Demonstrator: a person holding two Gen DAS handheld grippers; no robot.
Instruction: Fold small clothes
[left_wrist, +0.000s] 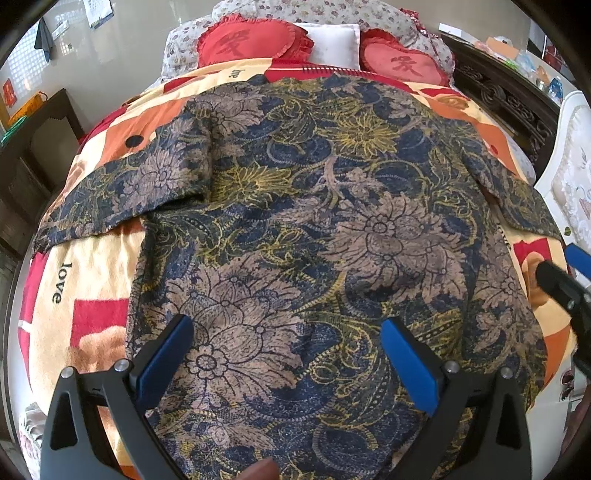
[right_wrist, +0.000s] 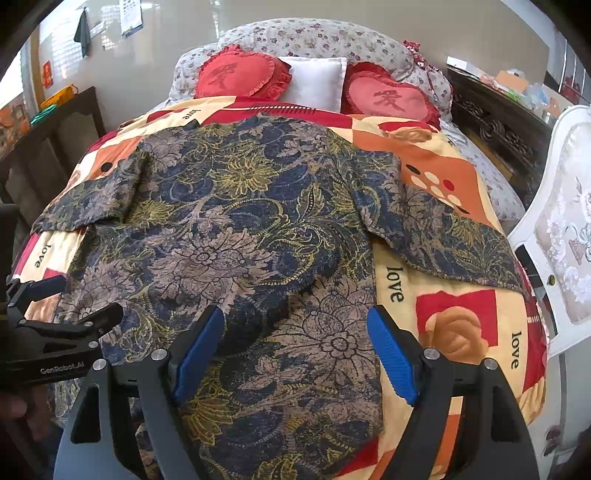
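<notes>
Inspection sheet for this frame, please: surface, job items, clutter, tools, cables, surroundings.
Surface: bed under a patchwork "love" blanket.
Job's things: floral shirt spread flat, both sleeves out, not yet folded.
Clutter: two red heart cushions, a white pillow between them.
Grippers: left tool open, over the shirt's hem; right tool open, over the hem's right side; neither holds cloth.
Cables: nothing seen.
Surroundings: white upholstered chair on the right, dark carved furniture with oddments behind it.
</notes>
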